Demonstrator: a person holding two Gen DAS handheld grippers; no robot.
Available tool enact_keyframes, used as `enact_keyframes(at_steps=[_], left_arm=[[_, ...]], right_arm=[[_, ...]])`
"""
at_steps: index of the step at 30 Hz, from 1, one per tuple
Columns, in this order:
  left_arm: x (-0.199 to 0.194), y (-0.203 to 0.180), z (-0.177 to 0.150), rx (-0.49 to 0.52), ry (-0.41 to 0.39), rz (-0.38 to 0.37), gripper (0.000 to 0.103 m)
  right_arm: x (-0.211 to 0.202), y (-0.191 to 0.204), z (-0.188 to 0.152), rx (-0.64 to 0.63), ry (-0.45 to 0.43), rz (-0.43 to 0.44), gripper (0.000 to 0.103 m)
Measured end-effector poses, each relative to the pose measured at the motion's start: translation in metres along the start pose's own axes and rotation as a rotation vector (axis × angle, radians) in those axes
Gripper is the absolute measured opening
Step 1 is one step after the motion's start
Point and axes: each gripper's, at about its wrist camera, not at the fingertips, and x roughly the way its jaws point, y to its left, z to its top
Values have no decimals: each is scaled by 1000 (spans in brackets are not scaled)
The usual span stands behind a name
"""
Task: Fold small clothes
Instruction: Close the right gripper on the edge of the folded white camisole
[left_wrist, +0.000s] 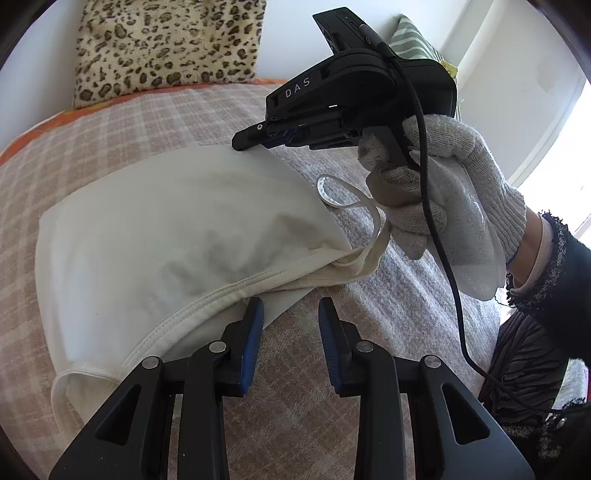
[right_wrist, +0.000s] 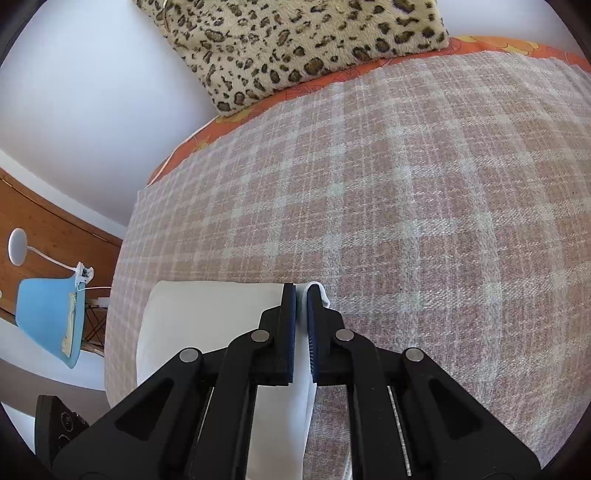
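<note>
On the plaid blanket (right_wrist: 406, 184), right claw (right_wrist: 301, 295) pinches the cream garment (left_wrist: 166, 236).

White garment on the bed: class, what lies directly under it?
The white garment lies on the plaid blanket, which shows all around it. An orange sheet peeks out beyond the blanket's far edge. Anything else directly beneath the garment is covered.

Garment's (right_wrist: 207, 325) near part behind right claw (right_wrist: 301, 295).

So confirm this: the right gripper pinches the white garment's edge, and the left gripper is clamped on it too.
Not quite. The left gripper is open, jaws apart beside the white garment, as the left wrist view shows. The right gripper does pinch its edge.
</note>
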Motion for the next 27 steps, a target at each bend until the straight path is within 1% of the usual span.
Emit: enact_keyframes(at_steps=[3,6,8,10,12,13,14,15,16,18,20,22,24,27], left_arm=[[-26,-2,-6,-38,-40,-21,29],[-64,2,-10,-90,-130,-26,29],[-88,14,-11,-142,-196,-24,29],[-105,34,-9,-193,-242,11,29],[-114,58,-7,-259,-266,37,29],[-115,72,-5,-302,-271,45,29],[-115,85,-5,-343,-272,37,31],[-113,97,-7,-386,-269,10,37],[-109,112,-8,-445,-270,-13,41],[-100,135,-9,-555,-273,-72,41],[-89,152,-9,-635,-256,-109,41],[-80,159,-6,-659,-240,-129,41],[-74,161,-2,-661,-233,-131,41],[-62,175,4,-711,-225,-139,41]], right_arm=[[-11,1,3,-39,8,-47,8],[-31,2,4,-58,-16,-68,9],[-48,8,2,-83,-52,-78,10],[-62,17,-3,-126,-78,-53,10],[-72,32,-10,-176,-94,-22,10],[-75,40,-14,-203,-98,-10,10],[-77,48,-19,-233,-98,7,10],[-78,58,-22,-264,-96,21,10],[-79,67,-27,-293,-92,33,10],[-76,84,-39,-339,-77,63,10],[-68,101,-52,-384,-52,93,10],[-58,119,-65,-432,-25,115,10],[-46,136,-80,-497,-4,104,10],[-28,153,-95,-559,30,104,10]])
